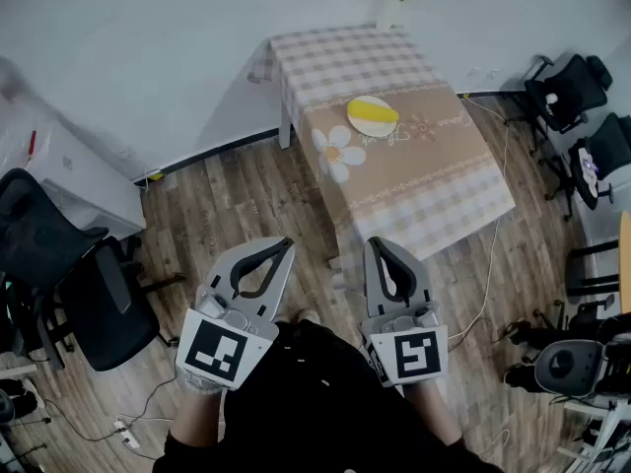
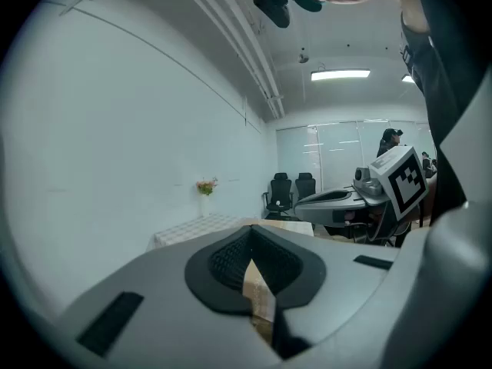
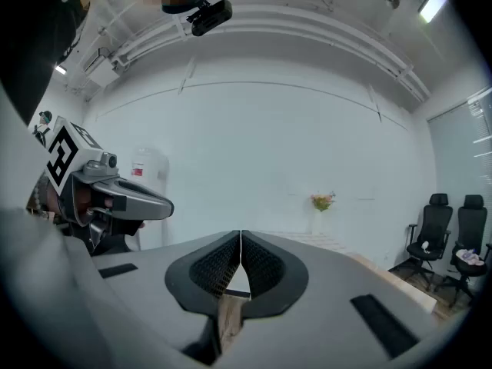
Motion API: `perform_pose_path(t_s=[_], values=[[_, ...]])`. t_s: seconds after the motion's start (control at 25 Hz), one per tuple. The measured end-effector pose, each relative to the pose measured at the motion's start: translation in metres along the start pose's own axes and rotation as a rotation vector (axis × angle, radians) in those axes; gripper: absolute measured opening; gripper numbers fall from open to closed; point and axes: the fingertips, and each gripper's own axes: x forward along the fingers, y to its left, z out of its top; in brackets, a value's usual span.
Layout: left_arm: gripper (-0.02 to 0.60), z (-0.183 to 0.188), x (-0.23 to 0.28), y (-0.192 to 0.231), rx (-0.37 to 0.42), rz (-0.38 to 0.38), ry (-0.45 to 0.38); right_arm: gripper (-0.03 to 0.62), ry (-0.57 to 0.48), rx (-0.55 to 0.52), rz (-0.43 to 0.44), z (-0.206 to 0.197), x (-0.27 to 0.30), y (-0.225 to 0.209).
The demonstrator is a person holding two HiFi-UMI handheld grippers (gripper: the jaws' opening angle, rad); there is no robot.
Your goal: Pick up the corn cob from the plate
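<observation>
Left gripper [image 1: 285, 244]: jaws pressed together, nothing between them. Right gripper [image 1: 374, 244]: jaws also closed tip to tip, empty. Both are held side by side over the wood floor [image 1: 227, 205], short of the table [image 1: 434, 185]. Corn cob [image 1: 377, 118] lies on plate [image 1: 361, 107] on the table's far half, well apart from both grippers.

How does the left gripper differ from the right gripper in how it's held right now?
The left gripper slants toward the picture's right in the head view; the right gripper points nearly straight ahead. The left's marker cube sits tilted, the right's squarer. Both are shut, empty, and short of the table.
</observation>
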Motion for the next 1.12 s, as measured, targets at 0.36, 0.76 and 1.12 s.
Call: perform_pose_path(t_s=[0.36,0.76,1.12], values=[[0.012,0.004,0.006,-0.01,0.011,-0.003,-0.006,0.043,-0.004,0.002,-0.004,-0.002,-0.008,-0.009],[0.012,0.009,0.012,-0.017,0.009,0.014,-0.012,0.043,0.005,0.007,0.005,-0.003,-0.014,-0.02],[0.012,0.014,0.02,-0.031,0.03,0.034,-0.017,0.043,-0.007,0.017,0.006,-0.01,-0.025,-0.035]])
